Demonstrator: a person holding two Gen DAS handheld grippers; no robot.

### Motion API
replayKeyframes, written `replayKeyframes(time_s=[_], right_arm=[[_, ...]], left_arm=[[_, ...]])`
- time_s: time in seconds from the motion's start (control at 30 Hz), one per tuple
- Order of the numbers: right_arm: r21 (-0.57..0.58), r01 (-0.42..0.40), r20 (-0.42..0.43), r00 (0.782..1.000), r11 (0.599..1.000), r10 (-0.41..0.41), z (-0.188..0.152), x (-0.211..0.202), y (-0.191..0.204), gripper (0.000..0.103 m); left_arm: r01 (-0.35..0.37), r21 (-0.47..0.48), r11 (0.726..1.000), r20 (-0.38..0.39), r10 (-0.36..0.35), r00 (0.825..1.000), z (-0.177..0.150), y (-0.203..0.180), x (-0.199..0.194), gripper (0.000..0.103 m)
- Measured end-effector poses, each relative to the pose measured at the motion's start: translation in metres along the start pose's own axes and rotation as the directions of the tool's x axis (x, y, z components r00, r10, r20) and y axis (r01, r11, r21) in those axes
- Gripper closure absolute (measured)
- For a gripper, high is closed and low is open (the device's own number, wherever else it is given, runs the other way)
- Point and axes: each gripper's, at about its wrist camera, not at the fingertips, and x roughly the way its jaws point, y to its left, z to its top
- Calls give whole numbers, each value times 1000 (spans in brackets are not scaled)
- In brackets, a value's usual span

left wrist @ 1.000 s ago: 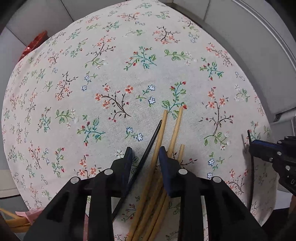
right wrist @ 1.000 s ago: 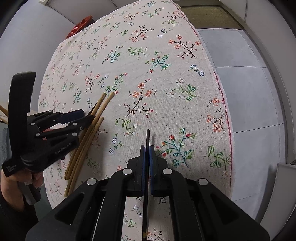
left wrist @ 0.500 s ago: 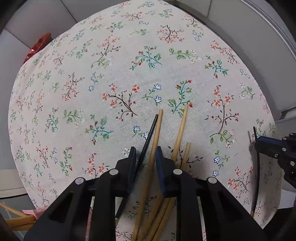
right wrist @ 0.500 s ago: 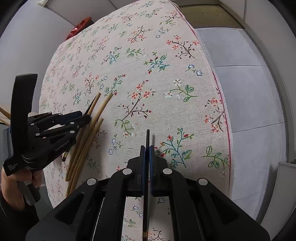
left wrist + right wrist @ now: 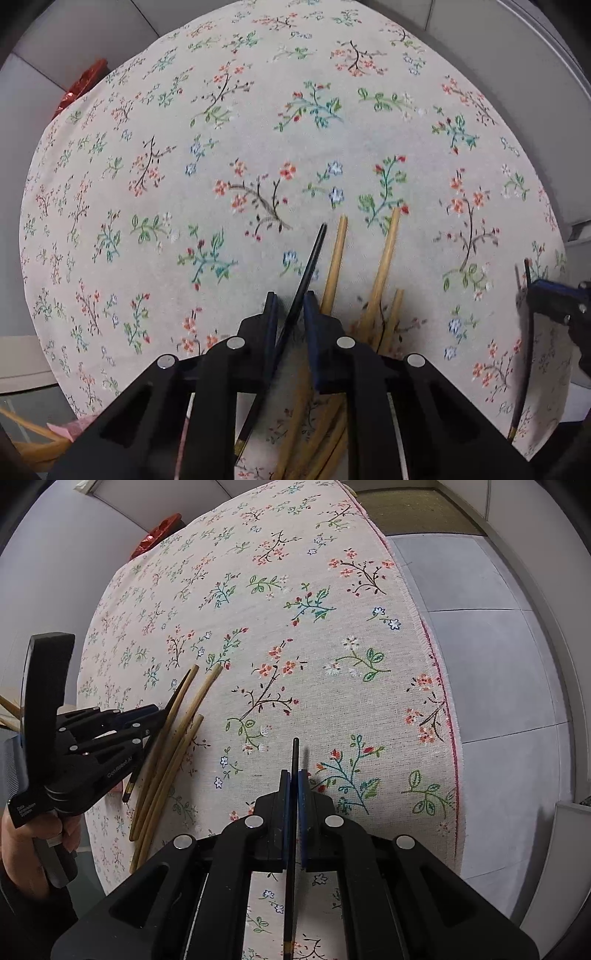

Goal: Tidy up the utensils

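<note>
A black chopstick [image 5: 308,266] lies between the fingers of my left gripper [image 5: 290,301], whose jaws stand narrowly apart around it. Several wooden chopsticks [image 5: 382,264] lie just right of it on the floral tablecloth [image 5: 258,129]. My right gripper [image 5: 294,781] is shut on a second black chopstick [image 5: 294,755] and holds it just above the cloth. In the right wrist view the left gripper [image 5: 155,716] sits at the left, over the wooden chopsticks [image 5: 173,746]. The right gripper [image 5: 543,291] shows at the right edge of the left wrist view.
A red object [image 5: 159,535] sits at the table's far left corner. The cloth's right edge [image 5: 439,672] drops off to a grey floor [image 5: 498,664]. More wooden sticks [image 5: 26,432] lie beyond the table's near left edge.
My left gripper has slid left and narrowed, so the black chopstick now lies between its fingers instead of the wooden ones. The right gripper has held still with its chopstick.
</note>
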Motion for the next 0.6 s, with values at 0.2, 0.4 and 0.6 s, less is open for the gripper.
replayKeyframes(time_s=[0.2,0.4,0.6], right_arm=[[1,3,10,1000,1000,-3,-1,-2,3,100],[-40,13,92,996,999,-9,-15,-29,15,100],[-76,28,198,980,997,-12,-41,-69,32,100]], left_arm=[[-15,-44,999,79,19,997,4,-2,-4,97],[8,-49,999,200,2,980,-46,-18,-48,97],[31,-56,998,361,-9,932,-109,-27,-119,98]])
